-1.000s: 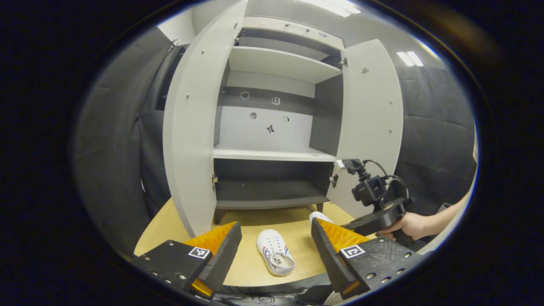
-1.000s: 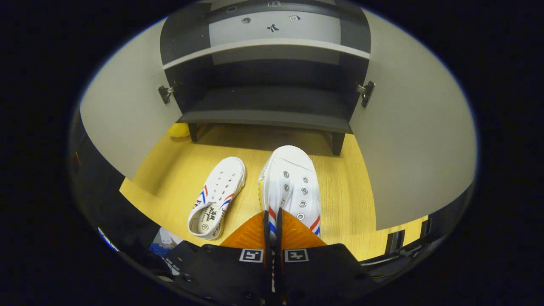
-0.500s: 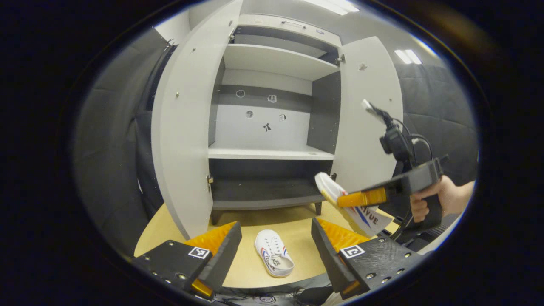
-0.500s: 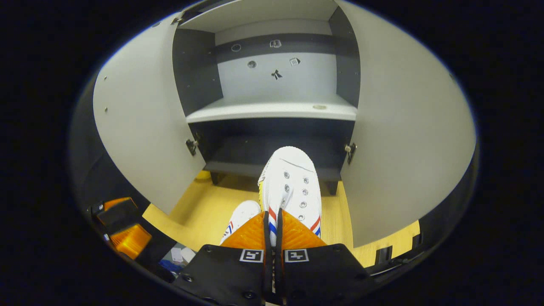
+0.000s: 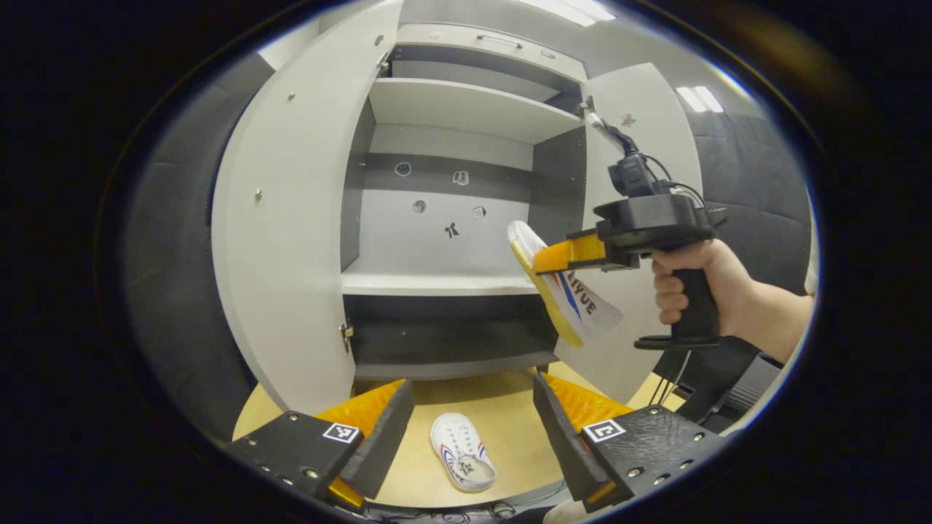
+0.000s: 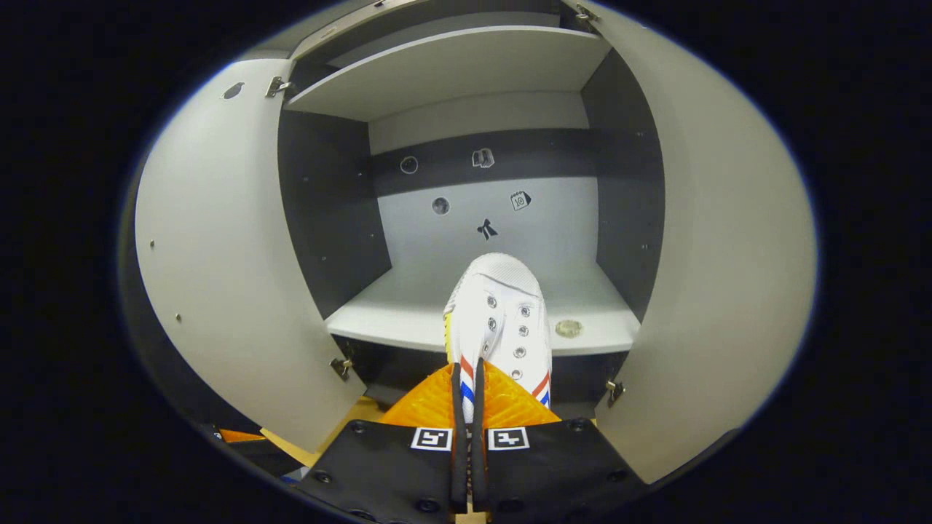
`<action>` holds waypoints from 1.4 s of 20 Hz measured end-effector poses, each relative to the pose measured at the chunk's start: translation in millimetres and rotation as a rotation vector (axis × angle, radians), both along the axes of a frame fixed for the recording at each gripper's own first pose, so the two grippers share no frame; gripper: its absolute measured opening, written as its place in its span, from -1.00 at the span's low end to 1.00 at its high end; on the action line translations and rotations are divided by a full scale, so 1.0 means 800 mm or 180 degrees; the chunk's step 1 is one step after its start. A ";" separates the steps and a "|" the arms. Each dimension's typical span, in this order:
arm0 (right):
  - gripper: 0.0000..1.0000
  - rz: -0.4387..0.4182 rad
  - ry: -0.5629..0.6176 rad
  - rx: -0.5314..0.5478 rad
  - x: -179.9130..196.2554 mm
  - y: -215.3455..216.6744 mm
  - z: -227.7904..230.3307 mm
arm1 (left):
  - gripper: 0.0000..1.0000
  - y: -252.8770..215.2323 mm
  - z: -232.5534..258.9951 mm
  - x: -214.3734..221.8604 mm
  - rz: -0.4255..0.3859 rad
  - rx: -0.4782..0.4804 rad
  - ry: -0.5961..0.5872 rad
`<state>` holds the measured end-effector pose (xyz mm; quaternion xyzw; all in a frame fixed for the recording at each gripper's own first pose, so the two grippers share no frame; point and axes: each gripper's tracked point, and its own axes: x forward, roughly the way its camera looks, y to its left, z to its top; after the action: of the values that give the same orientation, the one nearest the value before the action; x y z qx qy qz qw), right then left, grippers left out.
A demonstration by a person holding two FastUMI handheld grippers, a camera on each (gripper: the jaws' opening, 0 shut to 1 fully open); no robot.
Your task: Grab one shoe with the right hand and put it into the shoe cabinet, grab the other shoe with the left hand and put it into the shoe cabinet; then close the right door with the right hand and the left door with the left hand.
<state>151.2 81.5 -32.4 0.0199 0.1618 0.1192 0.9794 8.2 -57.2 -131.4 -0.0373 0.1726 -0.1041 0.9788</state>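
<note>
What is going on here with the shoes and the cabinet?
A person's right tongs are shut on a white canvas shoe with red and blue stripes, held before the open grey shoe cabinet's middle shelf. The left tongs hang open above the matching second shoe on the wooden table.

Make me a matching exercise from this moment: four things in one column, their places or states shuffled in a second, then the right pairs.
Things:
1. shoe in the air
2. shoe on the table
3. left gripper
4. cabinet doors

States:
A. swung open
B. lying on the yellow tabletop before the cabinet
C. open, holding nothing
D. pinched in the right gripper, level with the middle shelf

Pairs: 1-D, 2-B, 3-C, 4-A
</note>
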 end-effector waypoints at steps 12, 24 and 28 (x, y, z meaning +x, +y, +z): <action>-0.92 -0.0258 -0.0428 0.0070 0.187 -0.007 0.052 | 0.88 0.020 0.014 0.053 0.0371 0.0123 -0.0011; -0.93 -0.0308 -0.0318 0.0068 0.285 -0.010 0.014 | 0.89 0.024 -0.003 0.062 0.0855 0.0217 0.0168; -0.90 -0.0311 -0.0222 0.0060 0.299 -0.004 -0.002 | 0.89 0.019 -0.015 0.055 0.0927 0.0163 0.0268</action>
<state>390.1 78.1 -34.3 0.0329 0.1252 0.0734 0.9889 51.8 -41.6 -143.0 -0.0412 0.2089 0.0451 0.9760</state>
